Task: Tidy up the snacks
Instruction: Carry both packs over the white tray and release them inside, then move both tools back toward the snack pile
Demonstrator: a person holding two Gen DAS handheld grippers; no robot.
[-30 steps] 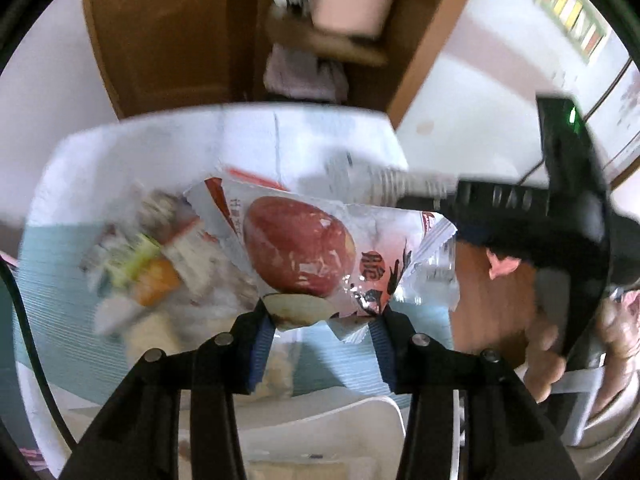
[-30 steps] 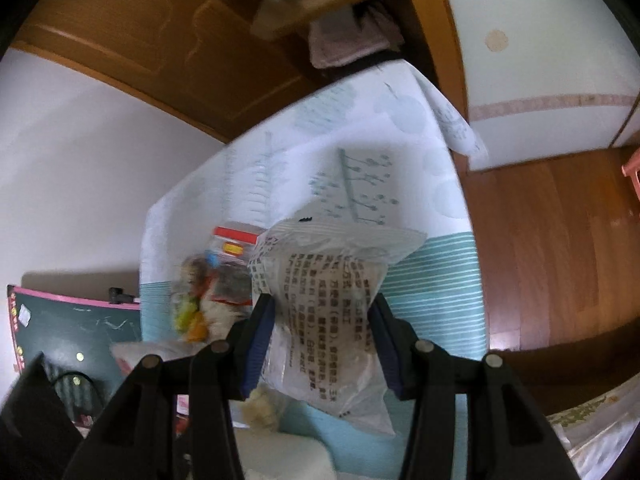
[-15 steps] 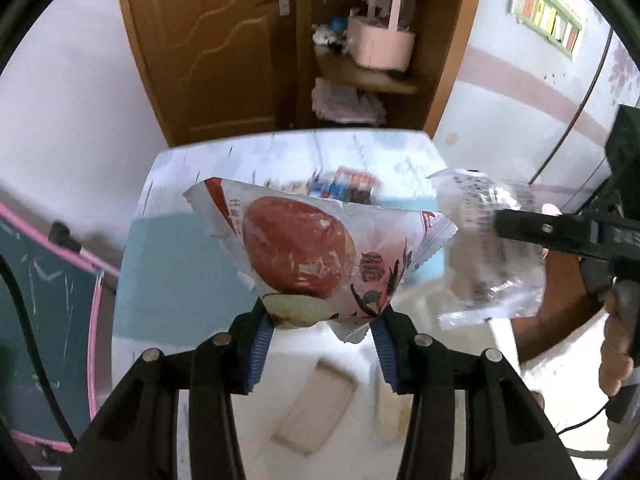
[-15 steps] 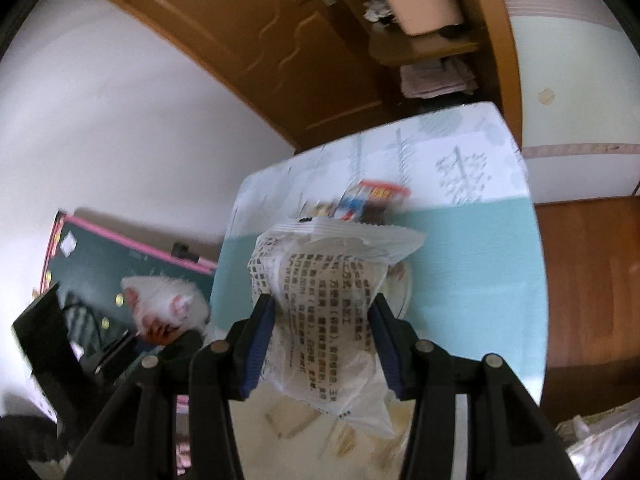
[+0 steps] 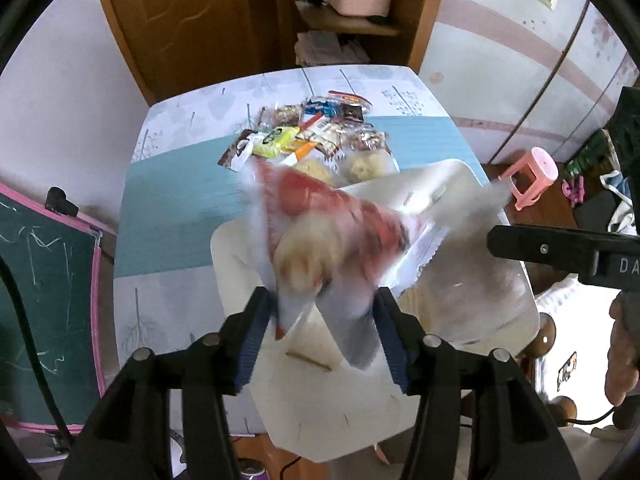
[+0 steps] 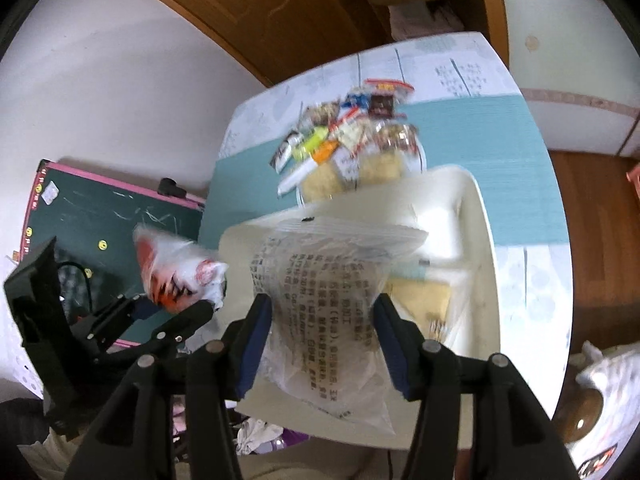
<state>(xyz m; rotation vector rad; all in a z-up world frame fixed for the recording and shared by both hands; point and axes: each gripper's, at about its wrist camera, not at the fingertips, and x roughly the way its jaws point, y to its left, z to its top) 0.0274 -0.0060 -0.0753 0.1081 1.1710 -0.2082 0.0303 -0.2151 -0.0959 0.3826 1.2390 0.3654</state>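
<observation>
My left gripper (image 5: pixel 322 336) hangs over a white bin (image 5: pixel 440 184), and its jaws are opening. A red-and-white snack bag (image 5: pixel 320 240) is blurred and tilted between the blue pads, slipping down out of them. Over the same bin (image 6: pixel 480 240), my right gripper (image 6: pixel 324 340) has a clear bag with black print (image 6: pixel 320 292) between its pads. Those jaws are also opening, but the bag still sits in them unmoved. The right wrist view shows the left gripper (image 6: pixel 176 304) at the left with the red bag (image 6: pixel 172 268) at its tip.
A pile of several small snack packets (image 5: pixel 320 136) lies on the table (image 5: pixel 180 200) beyond the bin. A pale packet (image 6: pixel 420 296) lies in the bin. A chalkboard with a pink frame (image 5: pixel 48 280) stands left of the table, a pink stool (image 5: pixel 532 176) to the right.
Both grippers have moved back from the snack pile to above the white bin. The red bag has tipped and slid lower between the left pads. The clear bag keeps its place in the right gripper.
</observation>
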